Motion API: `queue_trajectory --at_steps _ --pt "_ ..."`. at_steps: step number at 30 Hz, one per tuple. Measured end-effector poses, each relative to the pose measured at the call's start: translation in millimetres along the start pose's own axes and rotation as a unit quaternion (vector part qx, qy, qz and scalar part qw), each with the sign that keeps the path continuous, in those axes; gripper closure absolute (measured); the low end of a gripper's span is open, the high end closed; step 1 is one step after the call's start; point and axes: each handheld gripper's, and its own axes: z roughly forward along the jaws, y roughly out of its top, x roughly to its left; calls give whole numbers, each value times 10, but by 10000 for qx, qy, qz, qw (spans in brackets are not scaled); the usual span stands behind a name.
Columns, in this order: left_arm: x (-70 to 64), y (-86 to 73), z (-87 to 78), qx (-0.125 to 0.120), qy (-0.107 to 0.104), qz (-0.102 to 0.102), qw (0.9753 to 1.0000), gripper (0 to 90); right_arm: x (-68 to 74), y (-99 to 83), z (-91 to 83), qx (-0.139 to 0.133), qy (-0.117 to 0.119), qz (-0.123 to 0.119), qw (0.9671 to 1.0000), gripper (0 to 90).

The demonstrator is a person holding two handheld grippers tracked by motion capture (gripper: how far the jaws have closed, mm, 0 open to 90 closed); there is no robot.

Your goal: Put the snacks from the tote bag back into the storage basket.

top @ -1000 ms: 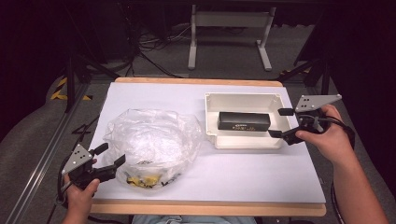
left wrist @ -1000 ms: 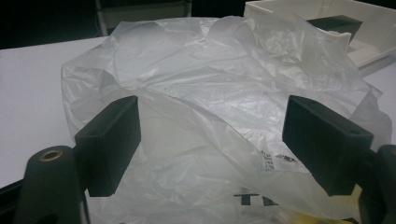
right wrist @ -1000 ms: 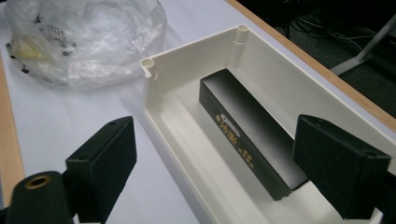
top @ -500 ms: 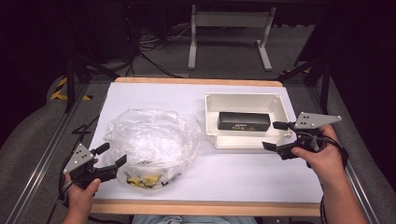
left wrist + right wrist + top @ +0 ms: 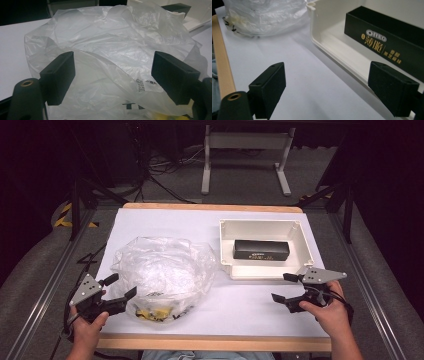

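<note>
one black oreo box (image 5: 260,249) already lies in the white plastic tray (image 5: 226,246); yellow packets remain in the crumpled clear plastic bag (image 5: 162,270). left gripper (image 5: 118,289) and right gripper (image 5: 284,288) both gape empty.

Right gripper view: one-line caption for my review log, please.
Open right gripper above the white table, beside the white tray holding a black Oreo box; plastic bag behind.

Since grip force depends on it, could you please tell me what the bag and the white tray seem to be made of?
The bag looks like thin, translucent plastic film: it is crinkled, with soft glints, and yellow contents show through near its bottom. The white tray appears to be rigid moulded plastic with a smooth, semi-matt finish, a rounded rim and even walls; the exact plastic cannot be told.
</note>
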Motion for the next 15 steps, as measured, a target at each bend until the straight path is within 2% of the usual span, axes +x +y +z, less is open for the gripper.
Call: queue_trajectory --at_steps 3,7,10,12,15 --pt "-6 1 3 41 -11 30 10000 203 -11 -138 79 -30 -122 23 9999 160" --pt "-5 -5 25 79 -55 21 10000 203 -16 -285 167 -208 -184 248 9993 165" --pt "-3 -12 49 151 -104 34 9998 201 -23 -325 215 -143 -320 184 9992 161" --pt "-6 -17 78 265 -155 40 9995 194 -31 -335 245 -193 -353 209 9990 160" --pt "2 -28 111 384 -347 58 9986 167 -35 -345 282 -221 -501 248 9982 164"
